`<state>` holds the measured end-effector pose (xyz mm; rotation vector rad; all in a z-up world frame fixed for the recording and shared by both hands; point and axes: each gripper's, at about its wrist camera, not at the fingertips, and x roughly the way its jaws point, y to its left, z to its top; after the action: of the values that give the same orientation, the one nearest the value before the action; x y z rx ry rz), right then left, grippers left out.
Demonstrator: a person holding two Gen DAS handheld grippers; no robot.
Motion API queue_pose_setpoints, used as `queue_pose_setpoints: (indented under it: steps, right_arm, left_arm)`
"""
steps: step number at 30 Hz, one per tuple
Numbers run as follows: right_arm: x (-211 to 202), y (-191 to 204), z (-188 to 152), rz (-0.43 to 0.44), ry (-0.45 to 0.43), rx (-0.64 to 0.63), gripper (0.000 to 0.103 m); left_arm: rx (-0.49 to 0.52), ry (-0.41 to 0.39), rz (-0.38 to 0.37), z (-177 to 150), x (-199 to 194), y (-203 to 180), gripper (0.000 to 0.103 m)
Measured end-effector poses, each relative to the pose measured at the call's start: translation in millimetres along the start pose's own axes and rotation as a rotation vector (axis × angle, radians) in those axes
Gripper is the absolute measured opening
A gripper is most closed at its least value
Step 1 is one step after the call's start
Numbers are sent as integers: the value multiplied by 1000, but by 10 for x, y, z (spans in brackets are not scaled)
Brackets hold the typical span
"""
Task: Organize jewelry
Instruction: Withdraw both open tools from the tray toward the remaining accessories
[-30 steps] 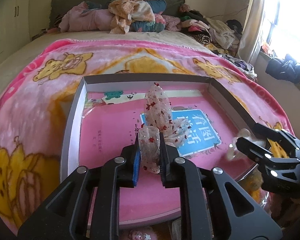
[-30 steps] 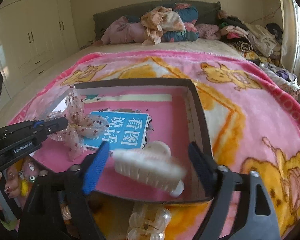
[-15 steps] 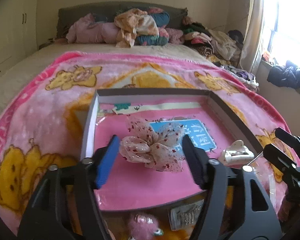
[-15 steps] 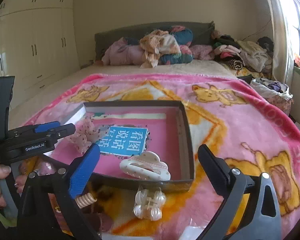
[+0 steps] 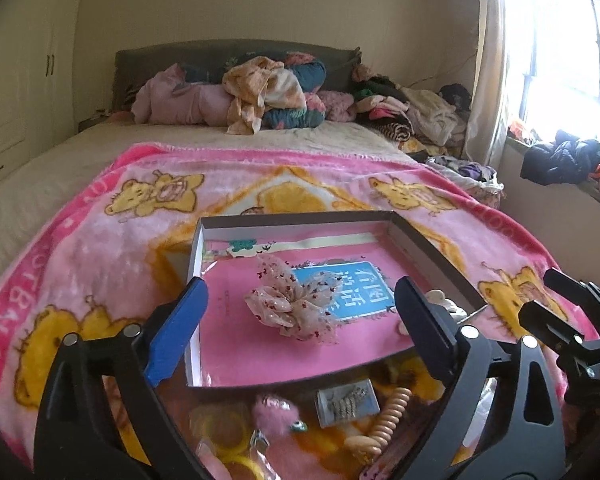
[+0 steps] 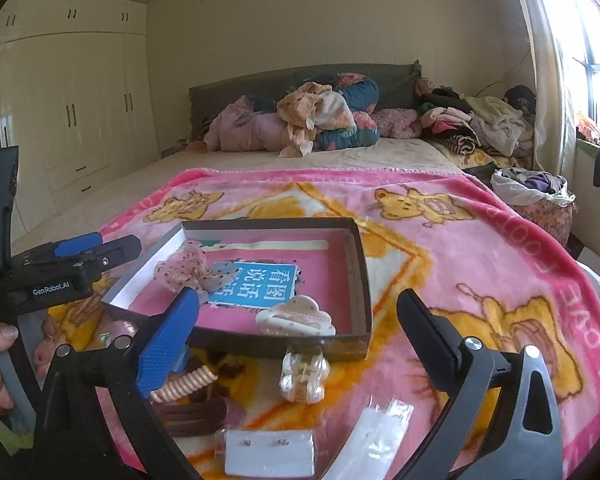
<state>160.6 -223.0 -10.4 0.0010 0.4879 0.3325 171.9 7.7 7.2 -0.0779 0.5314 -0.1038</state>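
Both grippers' fingers wide, left (image 5: 300, 320) just opened, right (image 6: 298, 328); cream clip (image 5: 440, 300) half hidden behind left finger

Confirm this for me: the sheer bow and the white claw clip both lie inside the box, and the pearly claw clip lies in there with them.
Not quite. The sheer bow and the white claw clip do lie inside the box, but the pearly claw clip lies outside it, on the blanket just before the box's near wall. The right wrist view shows it.
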Motion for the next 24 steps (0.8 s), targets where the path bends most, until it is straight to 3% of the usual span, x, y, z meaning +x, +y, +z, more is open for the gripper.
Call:
queue_pose_setpoints:
  steps: [9,24]
  right_arm:
    - [-198,82,-97,4,0,-7,96]
    - [-396,99,-368,-2,35,2,96]
  left_arm:
    - [-3,-22,-9,-100,-223,11,90]
    - [19,14,-32,-364,-393,-30,90]
